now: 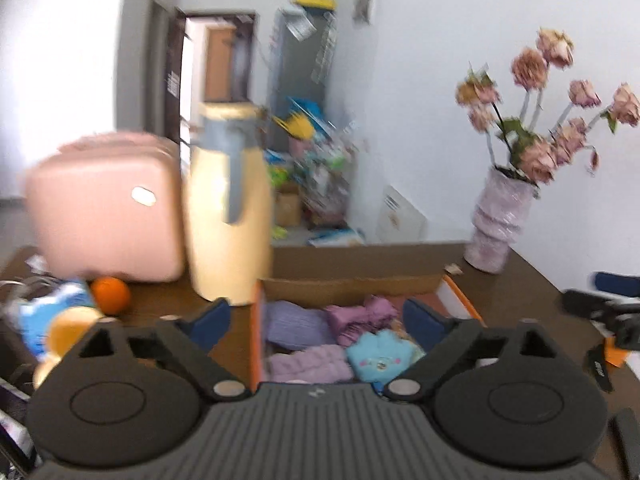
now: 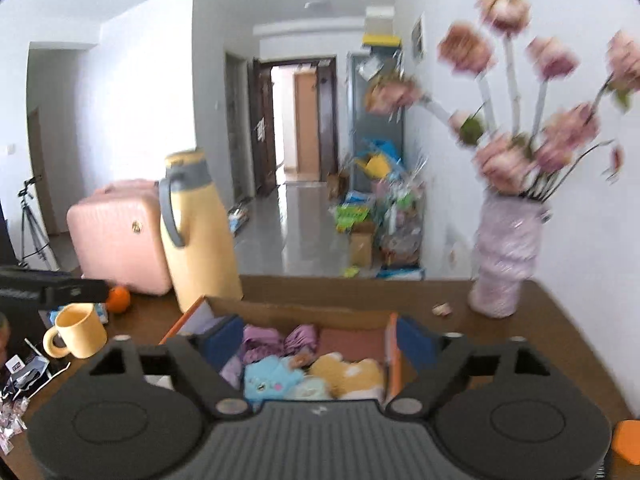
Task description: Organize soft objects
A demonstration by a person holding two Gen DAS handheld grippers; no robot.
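An open cardboard box (image 1: 352, 286) (image 2: 296, 312) with orange sides sits on the brown table. It holds soft things: purple knit pieces (image 1: 298, 326) (image 2: 260, 340), a light blue plush glove (image 1: 380, 354) (image 2: 270, 378) and a tan plush toy (image 2: 348, 372). My left gripper (image 1: 316, 320) is open and empty, its blue pads either side of the box's near left part. My right gripper (image 2: 320, 340) is open and empty, its pads spanning the box from above the near edge. The right gripper also shows in the left wrist view (image 1: 596, 312).
A yellow thermos jug (image 1: 228, 204) (image 2: 196, 232) and a pink case (image 1: 104, 208) (image 2: 116, 232) stand left of the box. An orange (image 1: 111, 295) (image 2: 118, 299), a yellow mug (image 2: 78, 336), a blue packet (image 1: 52, 316). A vase of pink flowers (image 1: 500, 220) (image 2: 506, 256) stands at the right.
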